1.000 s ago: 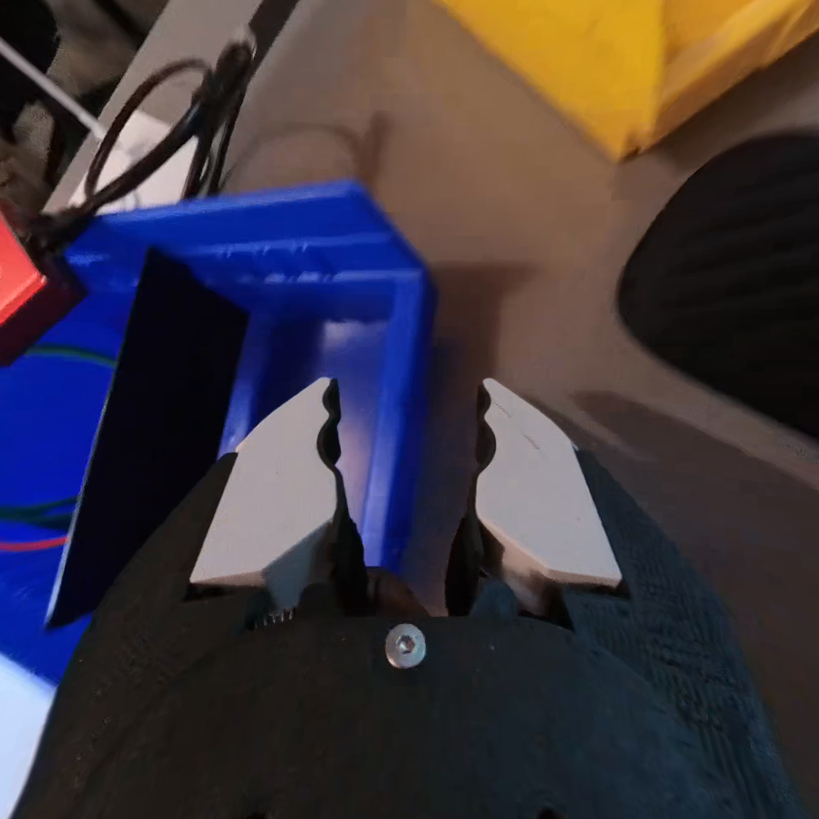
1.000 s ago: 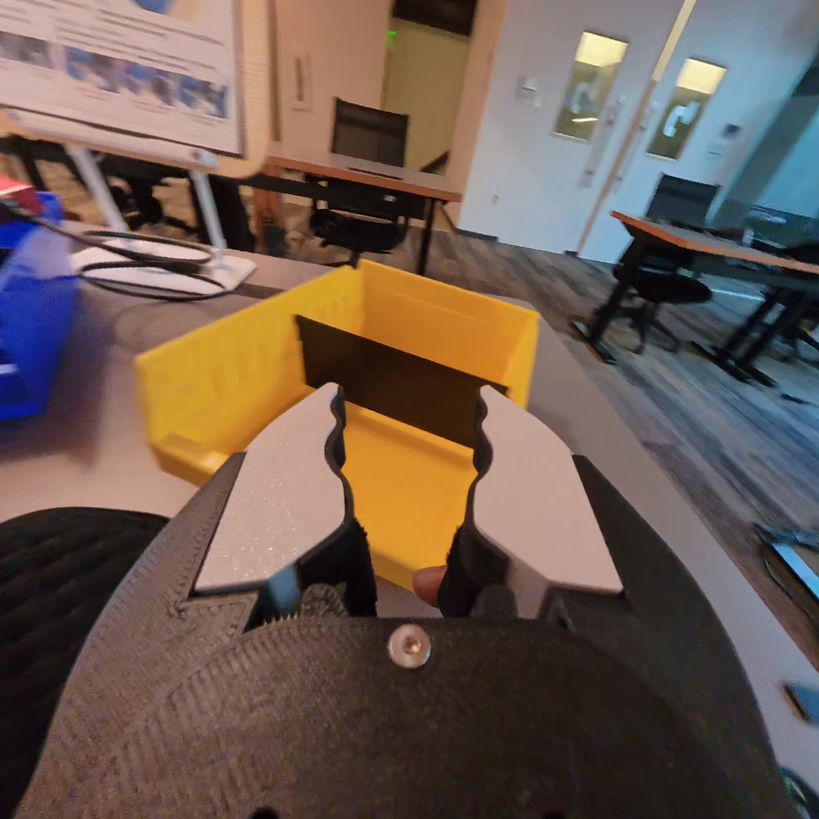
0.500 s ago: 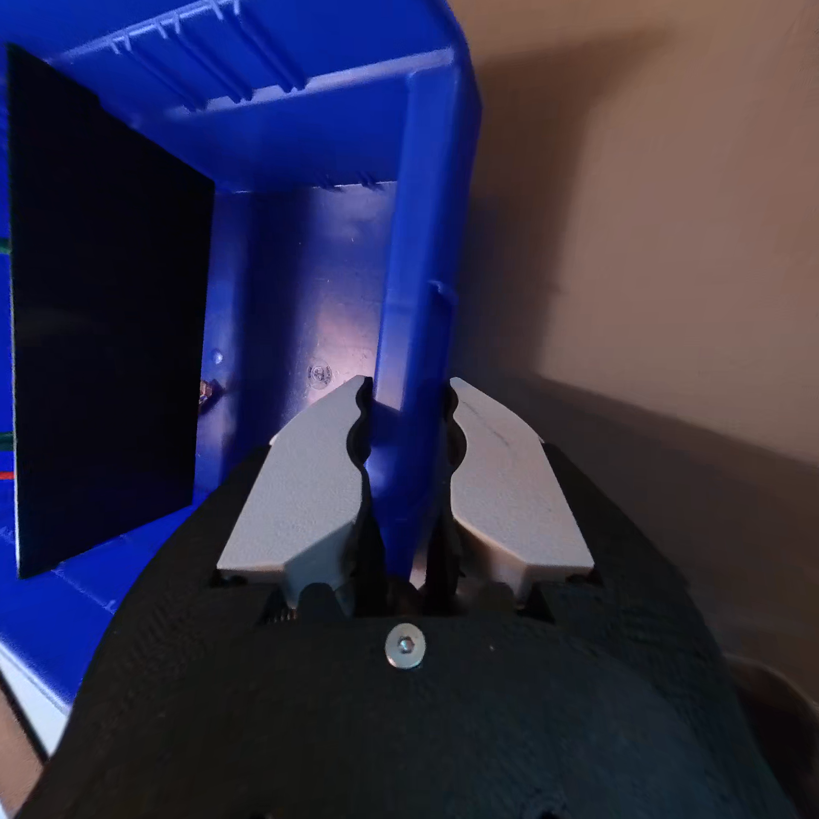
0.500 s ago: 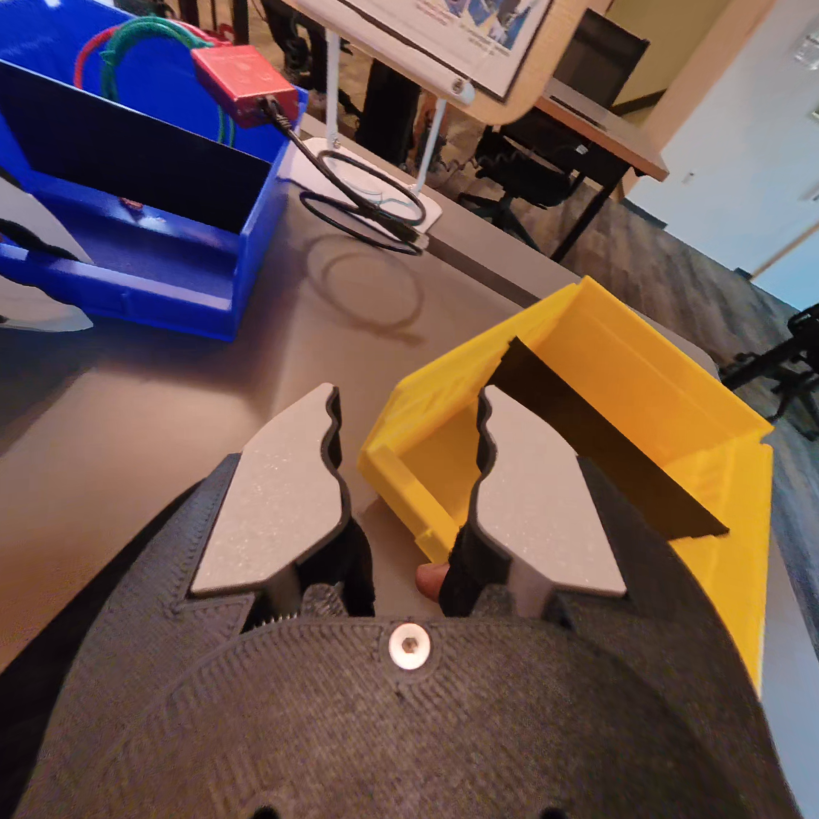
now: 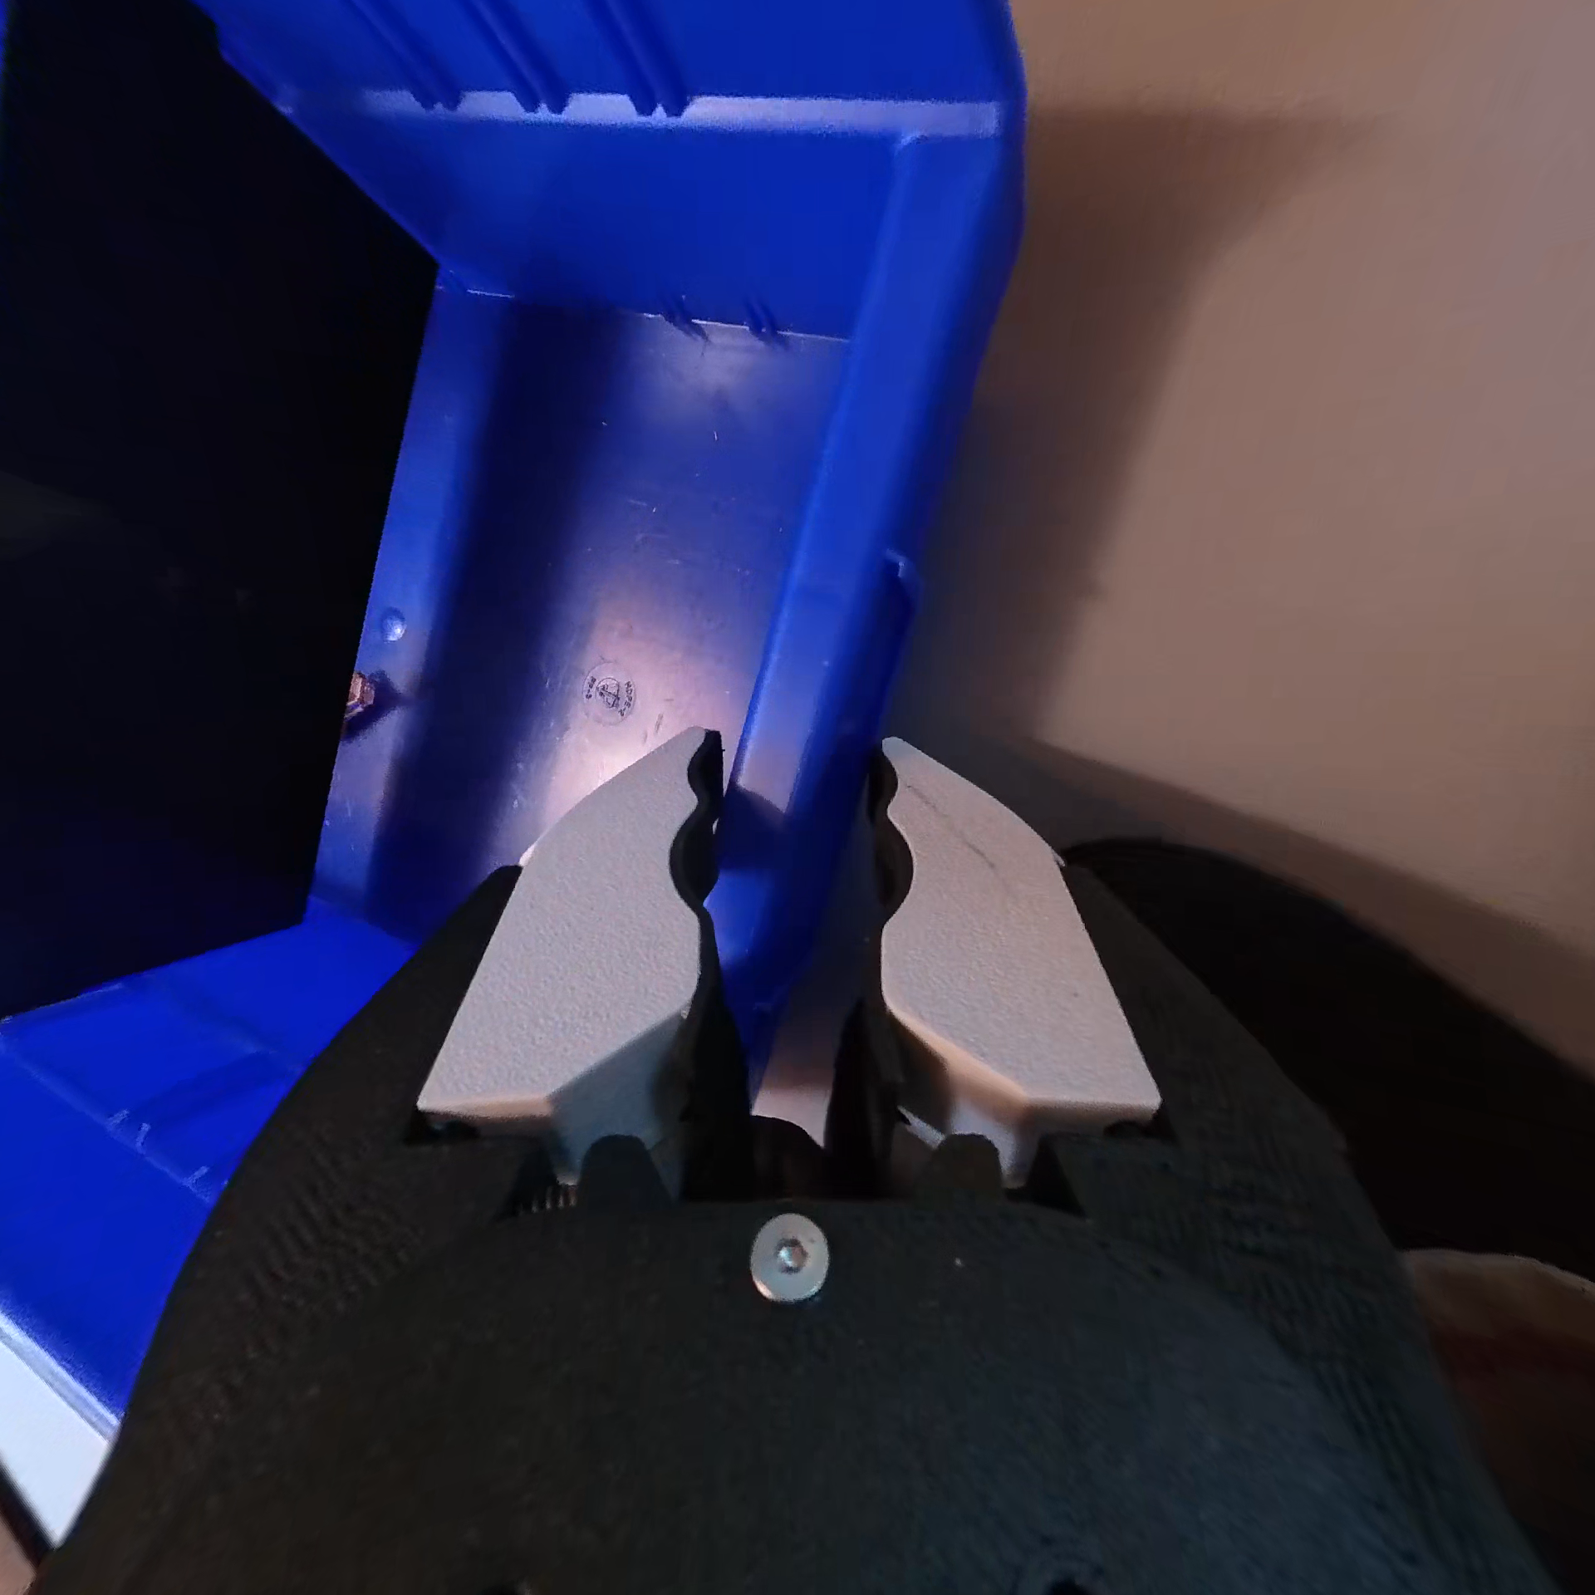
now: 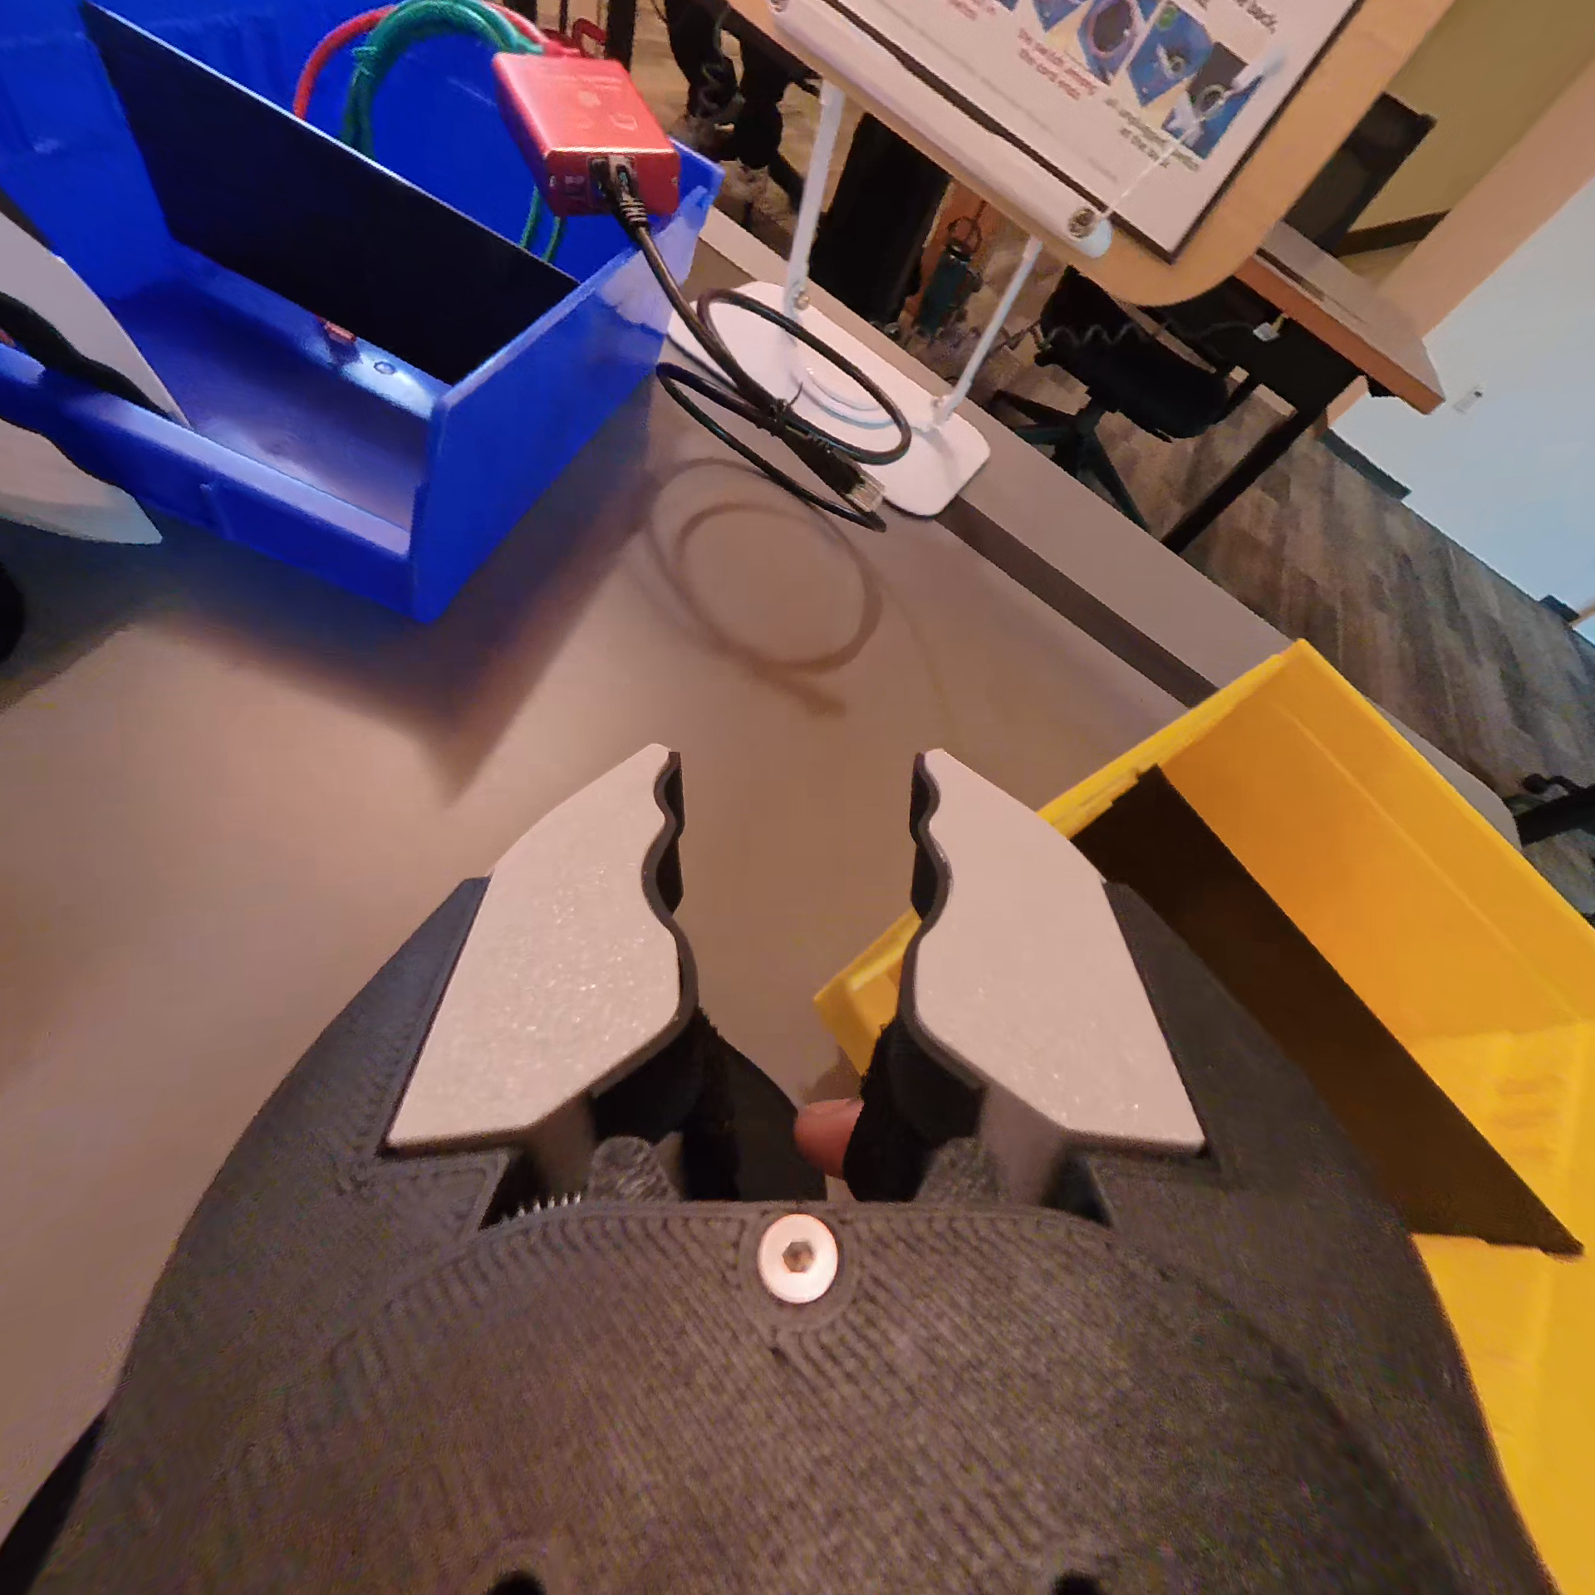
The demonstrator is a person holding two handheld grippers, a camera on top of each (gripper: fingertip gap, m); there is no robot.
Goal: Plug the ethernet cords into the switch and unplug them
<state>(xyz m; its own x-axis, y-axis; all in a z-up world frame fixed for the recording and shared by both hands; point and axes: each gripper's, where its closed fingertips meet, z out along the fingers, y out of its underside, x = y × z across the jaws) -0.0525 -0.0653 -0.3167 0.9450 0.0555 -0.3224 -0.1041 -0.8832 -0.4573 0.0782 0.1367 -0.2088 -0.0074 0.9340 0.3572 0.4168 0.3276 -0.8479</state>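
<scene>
The red switch (image 6: pixel 591 129) sits on the far side wall of the blue bin (image 6: pixel 535 431), its long axis running roughly along that wall and its port face turned toward the table's far edge. A black ethernet cord (image 6: pixel 777 406) is plugged into that face; it drops to the table (image 6: pixel 259 777), coils over a white stand base (image 6: pixel 872 406), and its free connector (image 6: pixel 863 494) lies near the far edge. Red and green cords (image 6: pixel 371 104) loop inside the bin's rear compartment, behind a black divider (image 6: pixel 328 233); their ends are hidden. The front compartment holds only a small object (image 5: pixel 358 695) at the divider's foot, too small to identify.

The left gripper (image 5: pixel 794 768) straddles the bin's front-corner wall, both fingers close against it; firm contact cannot be confirmed. In the right wrist view only its pale fingers (image 6: pixel 60 414) show, cut off at the frame's left.

The right gripper (image 6: pixel 798 777) hangs spread above bare table, holding nothing, just beside a yellow bin (image 6: pixel 1381 863) with its own black divider (image 6: pixel 1295 1018) near the table's right edge.
</scene>
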